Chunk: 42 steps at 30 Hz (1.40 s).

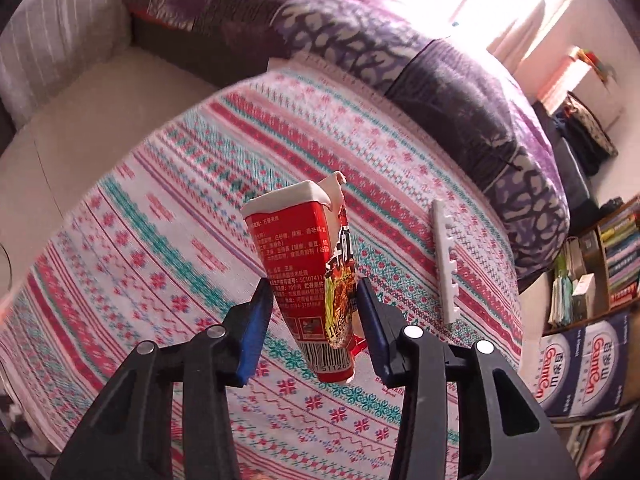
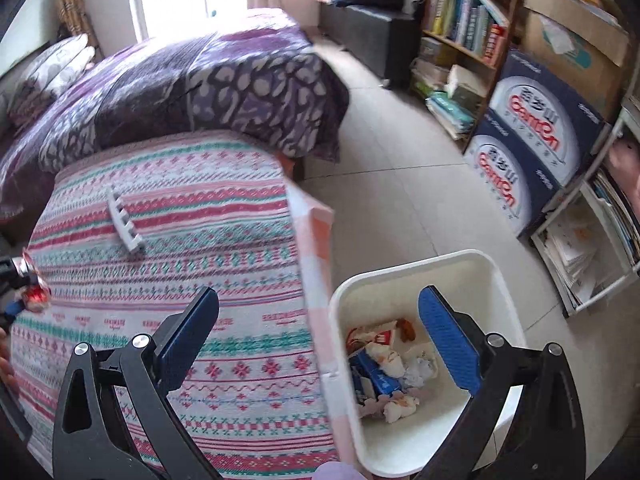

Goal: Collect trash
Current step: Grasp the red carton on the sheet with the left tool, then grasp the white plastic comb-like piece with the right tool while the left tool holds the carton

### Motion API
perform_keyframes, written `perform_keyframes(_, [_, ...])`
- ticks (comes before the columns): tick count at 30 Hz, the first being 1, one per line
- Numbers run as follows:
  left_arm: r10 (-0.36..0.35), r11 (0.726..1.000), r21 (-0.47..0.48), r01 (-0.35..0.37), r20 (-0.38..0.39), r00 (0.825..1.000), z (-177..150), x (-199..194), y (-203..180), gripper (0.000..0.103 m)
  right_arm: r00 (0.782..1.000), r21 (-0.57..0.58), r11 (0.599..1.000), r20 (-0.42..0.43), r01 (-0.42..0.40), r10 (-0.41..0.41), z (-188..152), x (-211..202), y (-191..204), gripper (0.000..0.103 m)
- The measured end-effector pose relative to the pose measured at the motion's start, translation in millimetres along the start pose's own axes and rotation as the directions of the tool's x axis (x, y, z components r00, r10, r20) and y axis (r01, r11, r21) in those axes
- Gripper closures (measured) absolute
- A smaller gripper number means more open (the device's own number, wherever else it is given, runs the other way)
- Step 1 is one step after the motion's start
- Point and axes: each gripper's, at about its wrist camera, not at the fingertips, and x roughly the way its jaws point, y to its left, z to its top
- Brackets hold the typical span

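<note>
My left gripper (image 1: 314, 294) is shut on a red and white snack wrapper (image 1: 304, 264) and holds it in the air above the patterned bedspread (image 1: 160, 240). That gripper and wrapper show at the far left of the right wrist view (image 2: 34, 296). My right gripper (image 2: 320, 320) is open and empty, over the edge of the bed and the white trash bin (image 2: 472, 264). The bin stands on the floor beside the bed and holds crumpled paper and wrappers (image 2: 384, 368).
A white comb-like plastic piece (image 1: 446, 264) lies on the bedspread, also in the right wrist view (image 2: 122, 220). A purple quilt (image 2: 200, 84) is piled at the bed's far end. Bookshelf (image 2: 464, 28) and blue cartons (image 2: 528, 152) line the right wall.
</note>
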Motion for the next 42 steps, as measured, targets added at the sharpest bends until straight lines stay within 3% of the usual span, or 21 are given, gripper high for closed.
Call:
perform_keyframes(4, [-0.011,0.992,0.123,-0.008,0.153,0.988,4,-61,-1,0.06,0.988,-0.06,0.987,-0.055,-0.147,0.144,17,29,58,0.007])
perform_keyframes(7, [-0.035,0.987,0.162,0.001,0.208,0.978,9,-86,-1,0.059,0.973,-0.14,0.963,-0.046,-0.23,0.226,25,48,107,0.007])
perform_keyframes(12, [-0.048,0.98,0.199,-0.007,0.268,0.962,8,-109,0,0.058,0.97,-0.267,0.933,-0.041,-0.24,0.238,35,85,173,0.007])
perform_keyframes(16, [-0.031,0.976,0.214,-0.036,0.305,0.952,9,-118,5,0.057,0.968,-0.258,0.933,-0.061,-0.25,0.242,46,113,197,0.008])
perform_keyframes(18, [-0.028,0.977,0.21,-0.036,0.295,0.955,10,-116,9,0.057,0.967,-0.245,0.935,-0.082,-0.256,0.243,51,126,205,0.017])
perform_keyframes(20, [-0.02,0.978,0.204,-0.038,0.277,0.961,11,-111,13,0.057,0.966,-0.238,0.938,-0.117,-0.254,0.232,54,140,210,0.037])
perform_keyframes(22, [-0.018,0.98,0.195,-0.034,0.257,0.966,12,-106,16,0.056,0.974,-0.259,0.94,-0.103,-0.221,0.201,54,145,213,0.049])
perform_keyframes(23, [-0.02,0.981,0.193,-0.03,0.252,0.968,12,-105,17,0.056,0.978,-0.272,0.94,-0.088,-0.207,0.19,54,143,214,0.068])
perform_keyframes(24, [-0.019,0.981,0.193,-0.031,0.253,0.967,12,-104,17,0.056,0.977,-0.271,0.939,-0.089,-0.212,0.195,54,142,214,0.077])
perform_keyframes(26, [-0.011,0.979,0.197,-0.045,0.27,0.963,11,-107,17,0.057,0.966,-0.24,0.936,-0.092,-0.256,0.241,56,133,210,0.077])
perform_keyframes(31, [-0.006,0.977,0.204,-0.06,0.311,0.95,8,-116,15,0.057,0.956,-0.212,0.934,-0.006,-0.289,0.294,61,86,197,0.078])
perform_keyframes(42, [-0.012,0.975,0.209,-0.079,0.401,0.916,0,-141,8,0.057,0.927,-0.184,0.94,0.194,-0.286,0.32,53,-29,152,0.077])
